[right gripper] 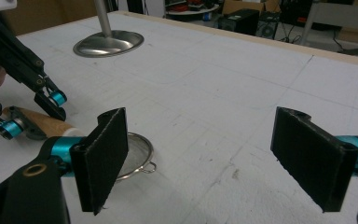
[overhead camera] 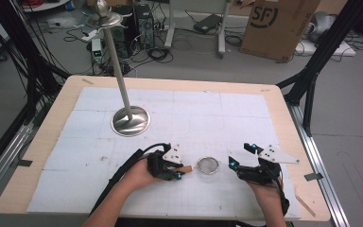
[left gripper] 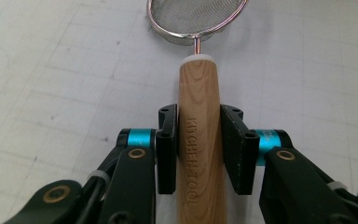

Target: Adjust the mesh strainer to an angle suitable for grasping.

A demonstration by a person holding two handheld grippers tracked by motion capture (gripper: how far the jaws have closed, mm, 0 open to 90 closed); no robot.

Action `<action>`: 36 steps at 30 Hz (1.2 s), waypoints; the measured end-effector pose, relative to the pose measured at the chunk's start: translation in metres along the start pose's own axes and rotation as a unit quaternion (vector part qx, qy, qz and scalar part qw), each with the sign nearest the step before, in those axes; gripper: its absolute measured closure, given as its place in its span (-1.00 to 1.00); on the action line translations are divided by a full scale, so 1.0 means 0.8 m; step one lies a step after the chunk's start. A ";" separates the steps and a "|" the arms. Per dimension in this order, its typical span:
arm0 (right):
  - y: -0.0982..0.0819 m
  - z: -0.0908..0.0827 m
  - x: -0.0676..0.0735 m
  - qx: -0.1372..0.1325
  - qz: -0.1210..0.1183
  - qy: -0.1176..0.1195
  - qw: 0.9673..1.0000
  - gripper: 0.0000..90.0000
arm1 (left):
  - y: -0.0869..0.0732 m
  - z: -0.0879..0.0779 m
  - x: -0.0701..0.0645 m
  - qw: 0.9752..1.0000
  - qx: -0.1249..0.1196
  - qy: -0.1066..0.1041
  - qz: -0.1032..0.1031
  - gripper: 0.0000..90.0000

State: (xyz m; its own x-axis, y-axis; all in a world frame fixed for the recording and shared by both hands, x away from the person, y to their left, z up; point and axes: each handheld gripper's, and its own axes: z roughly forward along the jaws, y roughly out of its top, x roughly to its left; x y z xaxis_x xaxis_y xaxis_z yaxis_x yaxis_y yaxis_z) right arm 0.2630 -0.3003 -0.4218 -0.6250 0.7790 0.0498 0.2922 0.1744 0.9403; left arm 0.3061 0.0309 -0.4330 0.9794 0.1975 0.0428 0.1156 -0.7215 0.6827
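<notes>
strainer (overhead camera: 209, 166) — lying flat, long axis level, mesh bowl pointing away from left gripper (overhead camera: 183, 171) | left gripper clamped on its wooden handle (left gripper: 199, 140) | right gripper (overhead camera: 240, 156) beside bowl — jaws wide apart, holding nothing

The wooden handle (left gripper: 199, 140) clamped between the jaws of my left tongs carries burnt-in capital letters running lengthwise along it; in my left gripper view they read "KITCHEN TOOL", the letters stacked from near the sieve end down toward my hand.

In the high view, the brown cardboard box (overhead camera: 279, 26) on the floor behind my table bears a big dark logo reading "SF" inside a broken ring, partly tilted.

A small device (overhead camera: 96, 49) on the floor near the pole shows a green lit spot, too small for me to read.
</notes>
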 end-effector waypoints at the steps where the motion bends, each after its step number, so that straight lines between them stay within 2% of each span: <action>1: 0.000 0.000 0.000 0.000 0.000 0.000 1.000 -0.61 | 0.002 0.002 0.000 1.000 0.000 -0.001 0.001 0.53; 10: 0.000 -0.002 -0.001 -0.003 0.003 -0.001 1.000 -0.61 | 0.035 0.030 -0.005 1.000 0.001 0.000 0.024 0.54; 13: 0.000 -0.002 -0.003 -0.003 0.002 -0.001 1.000 -0.61 | 0.039 0.035 -0.006 1.000 -0.001 -0.001 0.024 0.54; 15: 0.000 -0.003 -0.003 -0.003 0.003 -0.001 1.000 -0.61 | 0.038 0.035 -0.006 1.000 -0.001 -0.001 0.021 0.52; 16: -0.001 -0.003 -0.003 -0.002 0.004 0.000 1.000 -0.61 | 0.038 0.033 -0.006 1.000 0.003 0.001 0.019 0.41; 20: -0.001 -0.002 -0.003 -0.001 0.005 0.000 1.000 -0.61 | 0.034 0.023 -0.006 1.000 0.001 0.009 0.019 0.30; 22: -0.001 -0.001 -0.003 -0.002 0.002 -0.001 1.000 -0.61 | 0.027 0.016 -0.006 1.000 -0.003 0.013 0.010 0.24; 29: -0.001 0.000 -0.001 0.001 0.003 0.001 1.000 -0.61 | 0.012 0.001 -0.005 1.000 0.000 0.028 0.002 0.18; 36: -0.001 0.000 -0.001 0.000 0.002 0.001 1.000 -0.61 | 0.002 -0.009 0.008 0.999 0.003 0.051 -0.013 0.19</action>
State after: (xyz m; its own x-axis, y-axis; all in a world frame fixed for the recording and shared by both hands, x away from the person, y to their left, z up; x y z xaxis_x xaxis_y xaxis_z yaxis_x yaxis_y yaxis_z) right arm 0.2633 -0.3009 -0.4225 -0.6258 0.7781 0.0552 0.2956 0.1711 0.9399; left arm 0.3115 0.0356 -0.4261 0.9537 0.2837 0.0994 0.1431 -0.7194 0.6796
